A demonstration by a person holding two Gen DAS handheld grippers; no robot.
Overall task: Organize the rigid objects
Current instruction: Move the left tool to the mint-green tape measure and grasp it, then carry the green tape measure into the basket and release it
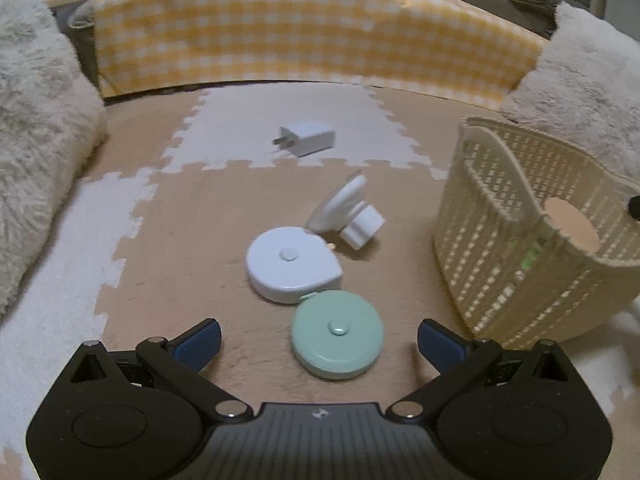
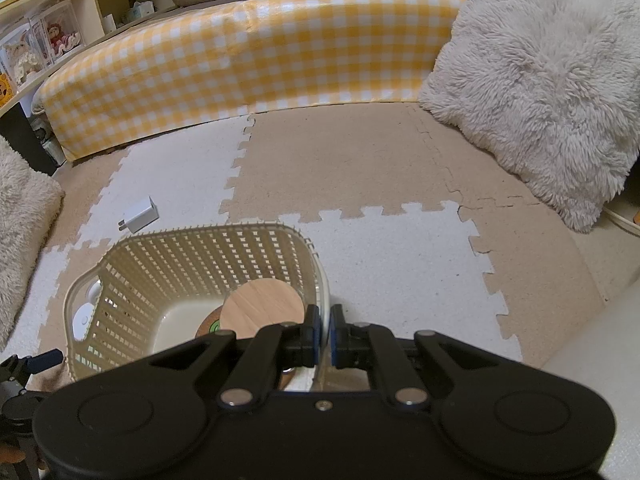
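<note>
In the left wrist view my left gripper [image 1: 319, 340] is open, low over the mat, with a mint green round tape measure [image 1: 337, 334] between its fingers. A pale blue round tape measure [image 1: 291, 264] touches it just beyond. A white stand-like object [image 1: 347, 212] lies past that, and a white charger plug [image 1: 306, 138] farther back. The cream lattice basket [image 1: 520, 240] stands at the right. In the right wrist view my right gripper [image 2: 325, 330] is shut on the near rim of the basket [image 2: 168, 256], which holds a wooden disc [image 2: 262, 306]. The charger [image 2: 140, 214] lies beyond the basket.
A yellow checked bumper [image 2: 248, 68] runs along the back of the foam puzzle mat [image 2: 400, 264]. Fluffy cushions sit at the right [image 2: 540, 80] and left [image 1: 36, 140]. Shelves with toys [image 2: 52, 40] stand at far left.
</note>
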